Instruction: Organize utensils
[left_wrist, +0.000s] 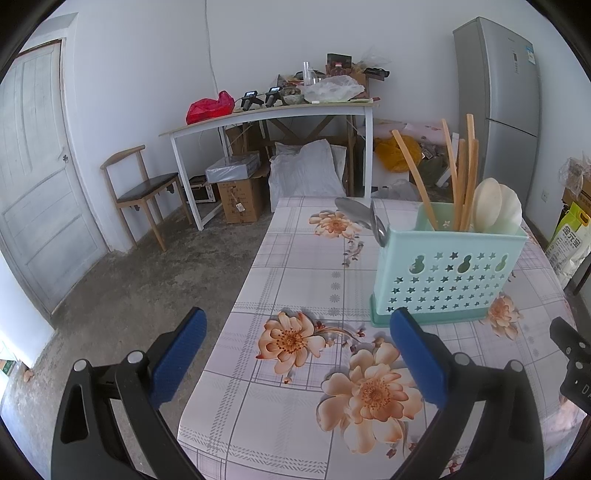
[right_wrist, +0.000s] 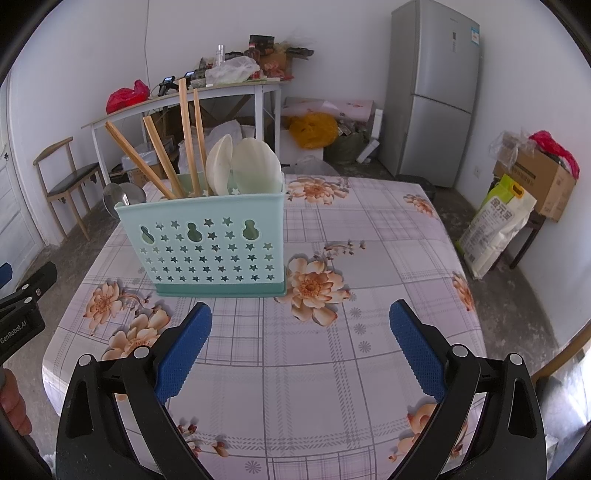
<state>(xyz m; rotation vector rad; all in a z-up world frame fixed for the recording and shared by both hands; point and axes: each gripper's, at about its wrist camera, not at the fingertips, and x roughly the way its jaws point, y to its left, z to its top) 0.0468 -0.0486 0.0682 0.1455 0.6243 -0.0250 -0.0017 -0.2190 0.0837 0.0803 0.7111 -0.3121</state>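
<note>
Nearest, the left tongs (left_wrist: 295, 354) and right tongs (right_wrist: 301, 349) hang released and empty above the flower-patterned table (right_wrist: 332, 369). Beyond them a mint utensil holder (right_wrist: 214, 243) stands upright on the cloth, carrying wooden chopsticks (right_wrist: 186, 136), white spoons (right_wrist: 243, 166) and metal spoons (left_wrist: 364, 218). A fridge (right_wrist: 436, 92) stands far behind.

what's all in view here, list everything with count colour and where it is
holder: 1, mint green, on the table
chopsticks: 4, wooden, upright in the holder
white spoons: 2, right end of the holder
metal spoons: apparently 2, silver, left end of the holder
table: 1, floral cloth
fridge: 1, grey, back corner
chair: 1, wooden, by the door
left gripper: blue pads, open, empty
right gripper: blue pads, open, empty
</note>
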